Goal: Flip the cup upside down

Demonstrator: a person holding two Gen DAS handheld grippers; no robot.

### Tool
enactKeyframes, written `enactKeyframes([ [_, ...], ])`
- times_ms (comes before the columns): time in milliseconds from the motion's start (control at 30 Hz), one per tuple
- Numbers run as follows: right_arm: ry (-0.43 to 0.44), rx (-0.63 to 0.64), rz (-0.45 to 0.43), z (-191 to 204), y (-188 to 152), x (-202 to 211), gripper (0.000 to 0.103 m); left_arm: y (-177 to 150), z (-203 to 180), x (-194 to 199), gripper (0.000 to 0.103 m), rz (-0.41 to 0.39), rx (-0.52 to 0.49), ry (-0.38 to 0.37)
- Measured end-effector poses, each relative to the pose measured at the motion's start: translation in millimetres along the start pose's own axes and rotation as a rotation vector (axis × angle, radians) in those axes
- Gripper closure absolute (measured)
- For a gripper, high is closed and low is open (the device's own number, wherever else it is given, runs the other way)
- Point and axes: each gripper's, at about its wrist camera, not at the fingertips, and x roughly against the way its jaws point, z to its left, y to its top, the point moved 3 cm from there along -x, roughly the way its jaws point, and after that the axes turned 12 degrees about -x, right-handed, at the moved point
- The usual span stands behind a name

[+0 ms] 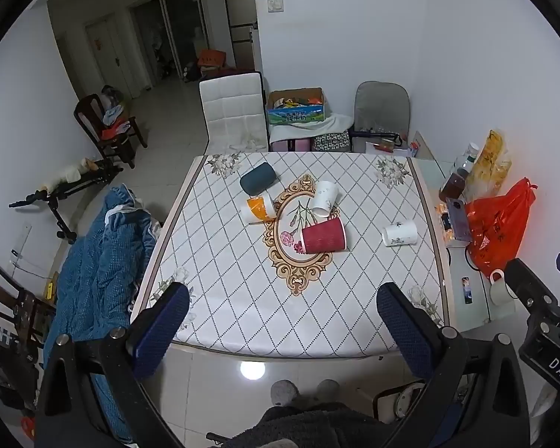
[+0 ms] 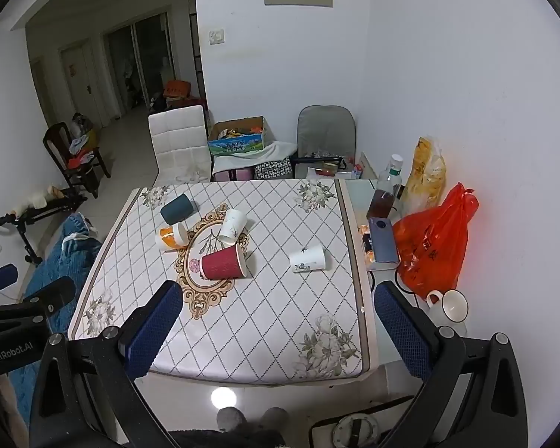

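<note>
Several paper cups lie on their sides on the patterned tablecloth (image 1: 242,298): a red ribbed cup (image 1: 324,236) (image 2: 224,262) in the middle, a white cup (image 1: 400,233) (image 2: 307,258) to its right, a white flowered cup (image 1: 325,198) (image 2: 233,226) behind, an orange-and-white cup (image 1: 258,209) (image 2: 172,236) and a dark teal cup (image 1: 259,182) (image 2: 178,208) at the back left. My left gripper (image 1: 283,321) is open and empty, held above the table's near edge. My right gripper (image 2: 276,321) is open and empty, also above the near edge, to the right.
On the glass strip to the right stand an orange plastic bag (image 2: 435,240), a phone (image 2: 383,239), a bottle (image 2: 384,192), a yellow bag (image 2: 425,175) and a white mug (image 2: 450,308). A blue blanket (image 1: 100,261) lies left of the table. Chairs (image 1: 233,112) and a box (image 1: 296,106) stand behind.
</note>
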Motion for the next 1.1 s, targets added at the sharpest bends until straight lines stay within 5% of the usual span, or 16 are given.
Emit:
enactKeyframes([
  [1100,0.005,-0.009,-0.021,0,5,0,0.000,11,0,4,0.000,-0.032,-0.006,0.004],
])
